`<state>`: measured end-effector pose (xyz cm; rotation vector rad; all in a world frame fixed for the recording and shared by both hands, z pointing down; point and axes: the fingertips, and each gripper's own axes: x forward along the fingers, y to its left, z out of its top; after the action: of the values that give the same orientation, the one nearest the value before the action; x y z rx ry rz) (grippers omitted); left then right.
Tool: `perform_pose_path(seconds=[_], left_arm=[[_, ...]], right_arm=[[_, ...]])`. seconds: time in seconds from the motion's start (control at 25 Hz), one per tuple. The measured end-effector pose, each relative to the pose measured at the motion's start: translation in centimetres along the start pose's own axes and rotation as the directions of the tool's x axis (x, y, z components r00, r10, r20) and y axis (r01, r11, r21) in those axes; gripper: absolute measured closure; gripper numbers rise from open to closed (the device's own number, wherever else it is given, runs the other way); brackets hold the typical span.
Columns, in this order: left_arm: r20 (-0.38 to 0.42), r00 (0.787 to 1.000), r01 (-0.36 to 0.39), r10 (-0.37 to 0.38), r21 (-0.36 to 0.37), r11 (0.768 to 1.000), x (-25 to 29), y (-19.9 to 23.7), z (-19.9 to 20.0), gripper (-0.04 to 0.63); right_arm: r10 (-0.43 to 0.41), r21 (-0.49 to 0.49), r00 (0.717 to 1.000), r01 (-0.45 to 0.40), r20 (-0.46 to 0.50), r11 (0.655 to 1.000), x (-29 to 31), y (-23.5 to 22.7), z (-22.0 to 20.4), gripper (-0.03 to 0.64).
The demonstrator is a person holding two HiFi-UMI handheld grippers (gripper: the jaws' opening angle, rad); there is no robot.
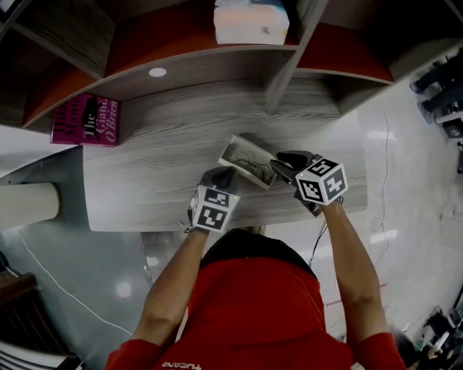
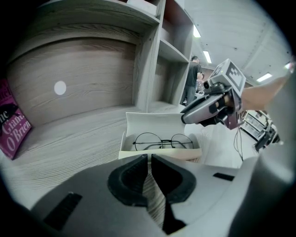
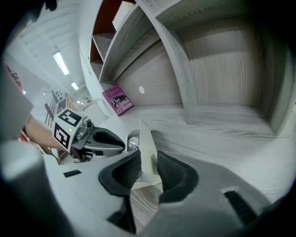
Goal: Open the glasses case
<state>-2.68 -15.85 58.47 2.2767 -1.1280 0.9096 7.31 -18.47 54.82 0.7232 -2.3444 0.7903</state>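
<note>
The white glasses case (image 1: 246, 160) lies open on the wood-grain desk (image 1: 159, 166), its lid (image 2: 152, 122) standing up at the back. Round thin-rimmed glasses (image 2: 162, 140) rest inside it. My left gripper (image 1: 219, 175) sits at the case's near left side with its jaws together; in the left gripper view its tips (image 2: 148, 156) meet right at the cream front wall. My right gripper (image 1: 283, 165) is at the case's right end. The lid's white edge (image 3: 147, 143) runs between the right gripper's pads (image 3: 147, 169), which close on it.
A magenta book (image 1: 85, 120) leans at the desk's back left. Curved shelves rise behind the desk, with an upright divider (image 1: 286, 72) and a tissue box (image 1: 251, 22) on the upper shelf. The desk's front edge lies just under both grippers.
</note>
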Motion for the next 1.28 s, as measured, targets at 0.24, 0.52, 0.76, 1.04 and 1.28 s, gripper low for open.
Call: perform_pose_path(seconds=[0.24,0.52,0.76,1.04,1.28], left_arm=[[0.002,1.0,0.001,-0.001,0.004,1.0,0.0,0.0,0.1,0.583],[0.004,1.0,-0.001,0.001,0.006,1.0,0.0,0.0,0.1,0.583],[0.001,1.0,0.004,-0.004,0.012,1.0,0.1,0.0,0.0,0.584],[-0.001,1.0,0.004,-0.004,0.015,1.0,0.1,0.0,0.0,0.583],[0.003,1.0,0.003,-0.003,0.015,1.0,0.0,0.0,0.1,0.584]], right_arm=[[-0.071,-0.009,0.997,0.071,0.01,0.997,-0.4,-1.2,0.2,0.505],[-0.114,-0.018,0.993,0.114,0.013,0.993,-0.5,-1.6,-0.1,0.522],[-0.145,-0.053,0.989,0.145,0.015,0.988,-0.7,-1.6,0.0,0.513],[-0.117,-0.061,0.993,0.118,0.027,0.991,-0.7,-0.7,0.1,0.497],[-0.093,-0.109,0.996,0.094,0.017,0.99,-0.5,0.3,0.0,0.482]])
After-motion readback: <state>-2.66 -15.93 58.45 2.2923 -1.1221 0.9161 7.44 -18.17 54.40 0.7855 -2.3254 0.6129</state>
